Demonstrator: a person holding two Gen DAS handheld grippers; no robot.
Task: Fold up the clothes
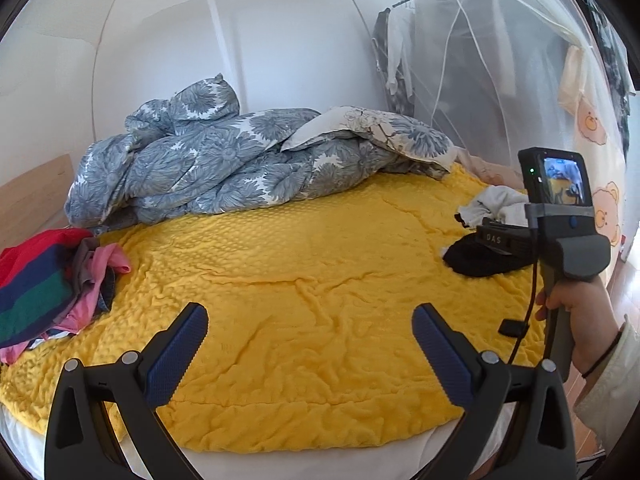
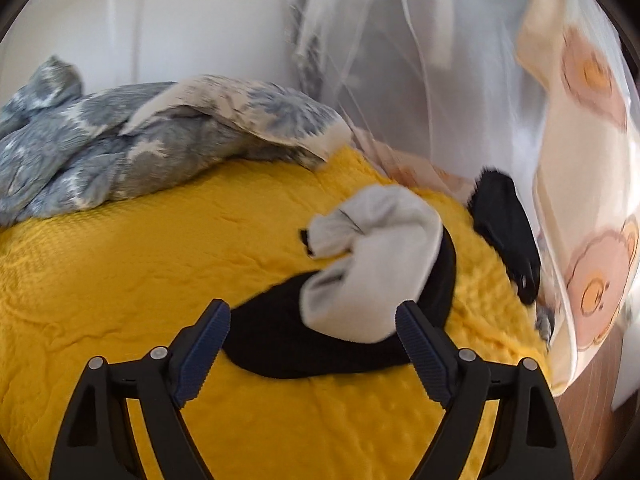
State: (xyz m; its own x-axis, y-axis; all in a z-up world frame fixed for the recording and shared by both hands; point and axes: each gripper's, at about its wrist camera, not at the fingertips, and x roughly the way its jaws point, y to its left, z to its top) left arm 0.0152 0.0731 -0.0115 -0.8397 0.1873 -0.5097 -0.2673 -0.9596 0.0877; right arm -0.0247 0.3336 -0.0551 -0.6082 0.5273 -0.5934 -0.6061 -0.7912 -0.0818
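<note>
Clothes lie in two places on the yellow blanket (image 1: 304,280) that covers the bed. In our left wrist view, a mixed pile (image 1: 52,284) of red, navy, green and pink pieces sits at nine o'clock, at the edge of the blanket. At three o'clock we see a black garment (image 1: 476,258) with a white garment (image 1: 496,204) just behind it. A grey flowered duvet (image 1: 224,164) is heaped at twelve o'clock, near the wall.

Our left claw (image 1: 310,354) hangs over bare blanket with its blue pads wide apart and nothing between them. Our right hand (image 1: 576,308) holds the other tool at three o'clock, above the black garment.

In our right wrist view, the right claw (image 2: 312,350) is also spread wide, with no cloth pressed by its pads. The white garment (image 2: 372,260) lies crumpled on the black garment (image 2: 312,344), toward twelve o'clock from the claw. Another black piece (image 2: 504,224) lies at two o'clock, beside the white netting (image 2: 440,80).
</note>
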